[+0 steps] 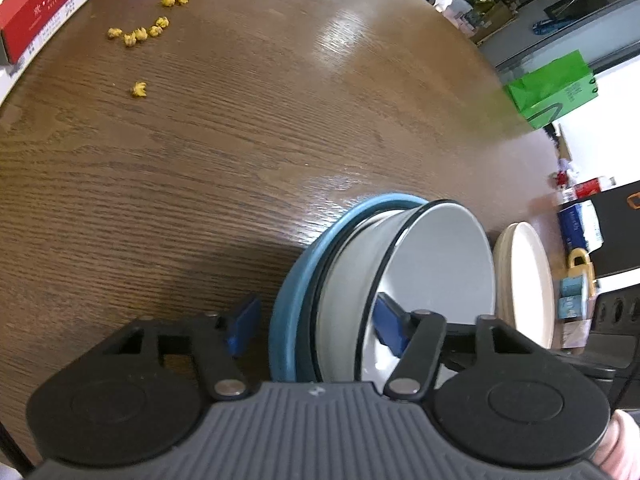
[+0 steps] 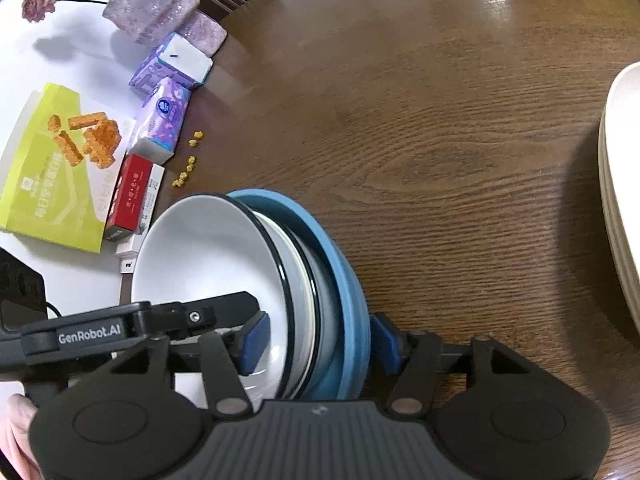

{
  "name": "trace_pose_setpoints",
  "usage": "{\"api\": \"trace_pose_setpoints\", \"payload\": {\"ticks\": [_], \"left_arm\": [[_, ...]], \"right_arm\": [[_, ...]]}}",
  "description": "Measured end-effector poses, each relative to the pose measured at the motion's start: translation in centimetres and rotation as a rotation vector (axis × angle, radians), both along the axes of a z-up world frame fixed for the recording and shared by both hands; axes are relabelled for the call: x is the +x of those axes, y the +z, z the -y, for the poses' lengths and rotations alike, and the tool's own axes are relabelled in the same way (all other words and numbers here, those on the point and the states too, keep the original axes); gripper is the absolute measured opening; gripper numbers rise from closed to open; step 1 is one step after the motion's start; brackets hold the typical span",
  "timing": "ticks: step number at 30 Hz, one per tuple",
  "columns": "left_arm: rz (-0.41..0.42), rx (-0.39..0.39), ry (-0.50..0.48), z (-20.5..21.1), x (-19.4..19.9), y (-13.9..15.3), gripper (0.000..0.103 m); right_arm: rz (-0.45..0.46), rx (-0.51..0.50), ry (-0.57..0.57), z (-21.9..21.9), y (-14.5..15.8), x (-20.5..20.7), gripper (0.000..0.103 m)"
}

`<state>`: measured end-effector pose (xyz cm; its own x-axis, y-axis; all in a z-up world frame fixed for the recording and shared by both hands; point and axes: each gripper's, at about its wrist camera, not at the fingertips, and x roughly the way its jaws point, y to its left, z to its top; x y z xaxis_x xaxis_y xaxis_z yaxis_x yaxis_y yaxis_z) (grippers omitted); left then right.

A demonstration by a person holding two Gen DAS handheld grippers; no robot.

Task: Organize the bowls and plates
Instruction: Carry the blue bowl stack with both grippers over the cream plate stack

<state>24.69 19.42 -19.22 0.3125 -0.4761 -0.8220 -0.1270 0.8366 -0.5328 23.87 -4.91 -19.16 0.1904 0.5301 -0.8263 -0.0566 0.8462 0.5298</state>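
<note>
A nested stack of bowls, white bowls with black rims inside a blue bowl, is held between both grippers above the brown table. My left gripper is shut on the stack's rim, one pad inside the top white bowl, one outside the blue bowl. My right gripper is shut on the opposite rim of the stack, with the blue bowl outermost. A stack of cream plates lies on the table to the right, and it also shows in the right wrist view.
The round wooden table carries yellow crumbs and a red box at the far left. Tissue packs, a green snack box and a pink vase stand at its edge. A green bag lies beyond.
</note>
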Motion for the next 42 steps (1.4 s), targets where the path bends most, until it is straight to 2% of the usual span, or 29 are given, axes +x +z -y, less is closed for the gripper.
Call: {"api": "trace_pose_setpoints", "payload": {"ticks": [8,16,42], "left_arm": [[0.019,-0.005,-0.007,-0.1,-0.1,0.0,0.053],[0.039,0.009,-0.008,0.5,-0.2,0.3,0.053],[0.067,0.020,-0.010,0.7,-0.4,1.1,0.053]], "right_arm": [[-0.003,0.042,-0.016,0.6,-0.1,-0.2,0.049],[0.057,0.037,-0.006,0.7,0.6,-0.6,0.045],[0.110,0.040,0.003,1.2,1.2,-1.0,0.045]]}}
